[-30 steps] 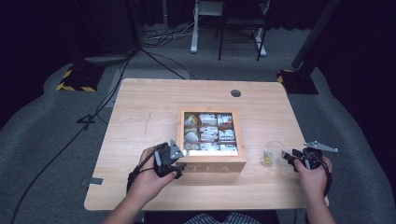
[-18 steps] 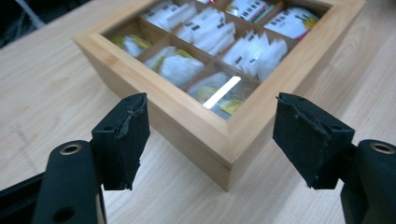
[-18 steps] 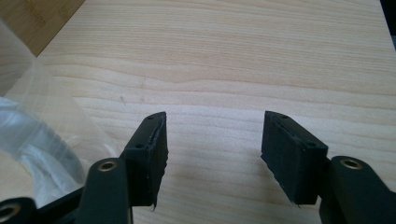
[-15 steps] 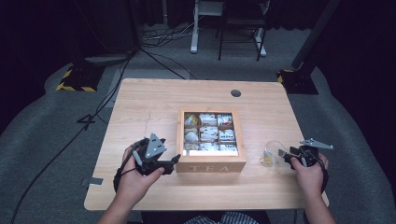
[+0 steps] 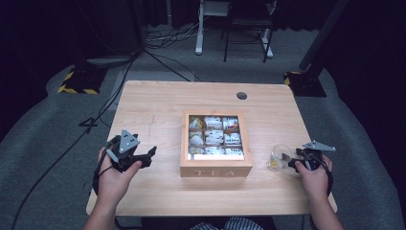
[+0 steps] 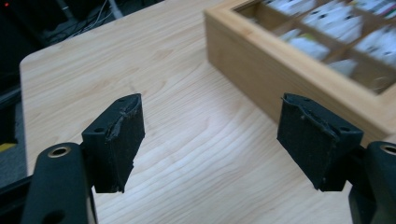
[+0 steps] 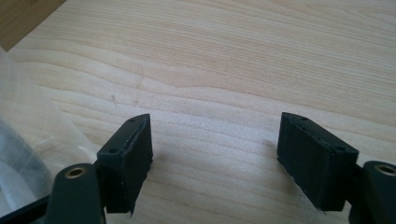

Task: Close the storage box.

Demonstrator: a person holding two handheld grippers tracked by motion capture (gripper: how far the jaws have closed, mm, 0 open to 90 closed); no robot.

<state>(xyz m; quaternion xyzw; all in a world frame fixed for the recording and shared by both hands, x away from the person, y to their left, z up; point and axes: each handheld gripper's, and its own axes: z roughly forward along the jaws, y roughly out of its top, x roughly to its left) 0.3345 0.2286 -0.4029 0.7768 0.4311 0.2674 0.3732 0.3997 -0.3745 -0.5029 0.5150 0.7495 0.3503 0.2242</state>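
Observation:
A wooden tea box (image 5: 216, 168) marked TEA stands open-topped at the table's middle, its compartments full of tea bags (image 5: 214, 137). My left gripper (image 5: 147, 157) is held to the left of the box, apart from it. Its jaws have just been opening and stand open over bare wood (image 6: 210, 135), with the box's wall (image 6: 261, 70) at the upper right. My right gripper (image 5: 288, 162) is right of the box, beside a small clear glass cup (image 5: 277, 157) that holds something yellow. Its jaws have also just been opening, with nothing between them (image 7: 215, 149). The glass (image 7: 18, 140) is at the left.
The light wooden table (image 5: 158, 110) has a round cable hole (image 5: 242, 96) near its far edge. Cables and a yellow-black striped base (image 5: 76, 81) lie on the grey floor beyond, next to a chair's legs (image 5: 244, 28).
The left hand moved left, away from the tea box, and its jaws spread wider. The right gripper's jaws also opened further while that hand stayed beside the glass.

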